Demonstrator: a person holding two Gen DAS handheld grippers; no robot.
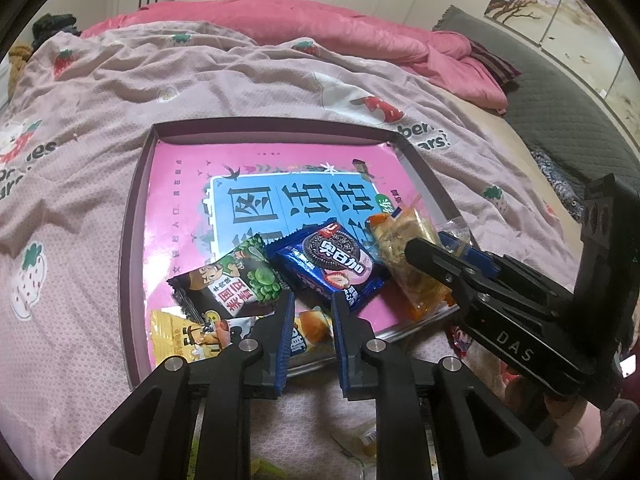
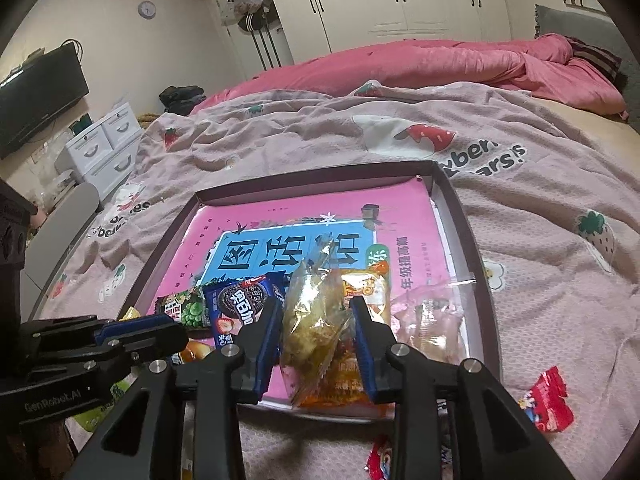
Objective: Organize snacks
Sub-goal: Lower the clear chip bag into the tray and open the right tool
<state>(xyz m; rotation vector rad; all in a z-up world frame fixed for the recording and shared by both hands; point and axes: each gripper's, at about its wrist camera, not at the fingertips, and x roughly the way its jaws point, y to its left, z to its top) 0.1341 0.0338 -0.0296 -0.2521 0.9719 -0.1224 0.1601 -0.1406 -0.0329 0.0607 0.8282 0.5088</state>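
Our tray [image 1: 138,240] holds a pink book [image 1: 180,184], green-pea packet [image 1: 240,280], Oreo packet [image 1: 332,260]; right gripper [image 2: 316,320] clamps the clear snack bag [image 2: 316,312]; left gripper [image 1: 312,312] gapes, holding nothing.

Both views are fisheye, each mounted just behind its own gripper and looking forward and down along the fingers at the bed. The left wrist view sits low and close over the near edge of the shallow box [image 1: 136,240], aimed across the strawberry blanket [image 1: 100,128] toward the pink duvet [image 1: 320,24] and wardrobe doors. The right wrist view looks from a little further right (its line swings leftward), taking in the same box [image 2: 476,248], the blanket [image 2: 560,184], the duvet [image 2: 420,64], and a wall-mounted screen [image 2: 36,96]. Each catches the other gripper at its frame edge: the right gripper [image 1: 430,252] and the left gripper [image 2: 160,328].
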